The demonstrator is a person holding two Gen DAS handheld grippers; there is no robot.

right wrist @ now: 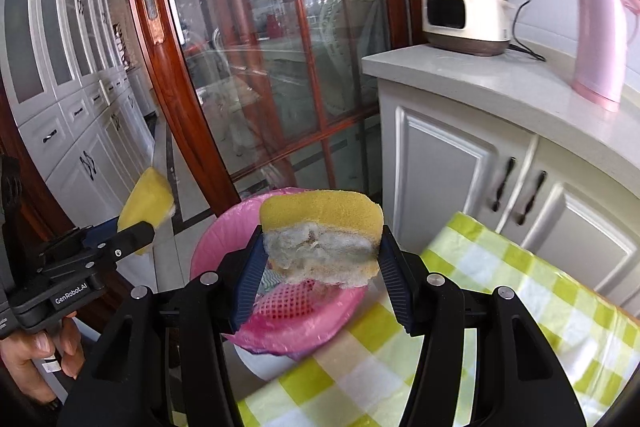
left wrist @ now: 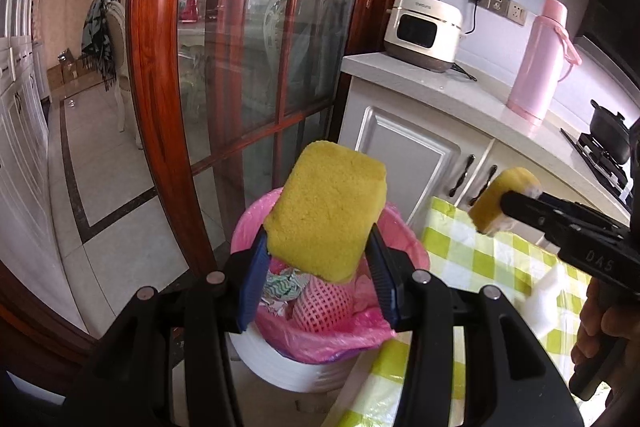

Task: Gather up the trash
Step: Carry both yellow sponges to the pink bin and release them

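My left gripper [left wrist: 320, 259] is shut on a yellow sponge [left wrist: 328, 207] and holds it above a white trash bin [left wrist: 288, 367] lined with a pink bag [left wrist: 332, 339]. The bin holds a pink mesh net [left wrist: 320, 307] and scraps. My right gripper [right wrist: 320, 267] is shut on a second yellow sponge with a worn white underside [right wrist: 320, 235], over the bin's edge [right wrist: 212, 239]. Each gripper shows in the other's view: the right one [left wrist: 500, 211] and the left one [right wrist: 148, 215].
A table with a green-and-white checked cloth [right wrist: 500, 307] stands beside the bin, with a white block [left wrist: 548, 303] on it. A red-framed glass door [left wrist: 240, 67] is behind. A counter [left wrist: 460, 95] carries a rice cooker [left wrist: 424, 31] and a pink thermos [left wrist: 540, 59].
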